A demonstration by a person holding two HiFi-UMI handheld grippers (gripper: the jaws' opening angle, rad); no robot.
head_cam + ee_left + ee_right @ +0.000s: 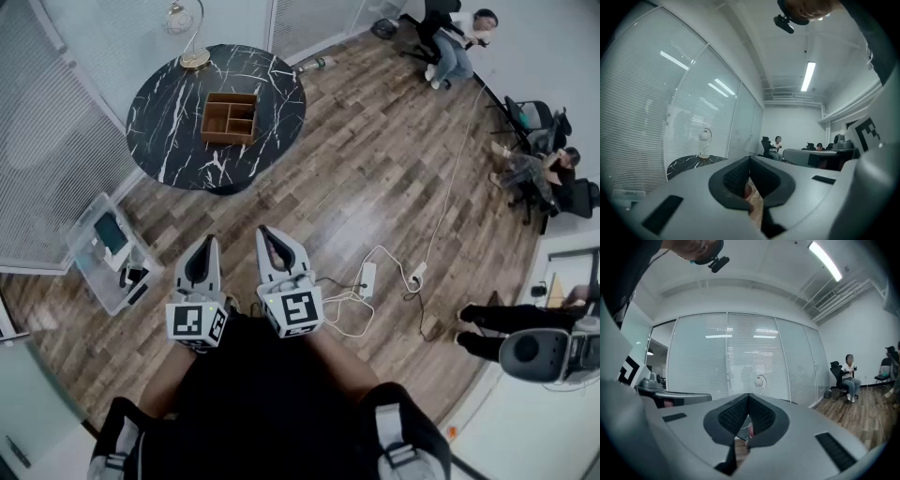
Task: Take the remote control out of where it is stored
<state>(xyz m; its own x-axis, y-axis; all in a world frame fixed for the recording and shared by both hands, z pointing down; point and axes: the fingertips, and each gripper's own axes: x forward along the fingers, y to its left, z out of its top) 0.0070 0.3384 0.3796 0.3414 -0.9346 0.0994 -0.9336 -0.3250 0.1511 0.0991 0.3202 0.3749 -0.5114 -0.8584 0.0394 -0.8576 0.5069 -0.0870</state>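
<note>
I see no remote control in any view. A wooden organizer box [231, 117] with several compartments sits on the round black marble table [169, 112] far ahead; what it holds is too small to tell. My left gripper [208, 243] and right gripper [265, 232] are held side by side close to my body, above the wooden floor and well short of the table. Both are shut with nothing between the jaws. In the left gripper view the jaw tips [750, 159] meet, with the table [689, 163] beyond at the left. The right gripper's tips [748, 397] also meet.
A lamp [192, 37] stands at the table's far edge. A clear plastic bin [108, 253] with dark items sits on the floor at the left. A power strip [367, 279] and white cables lie to the right. People sit on chairs [455, 42] at the far right.
</note>
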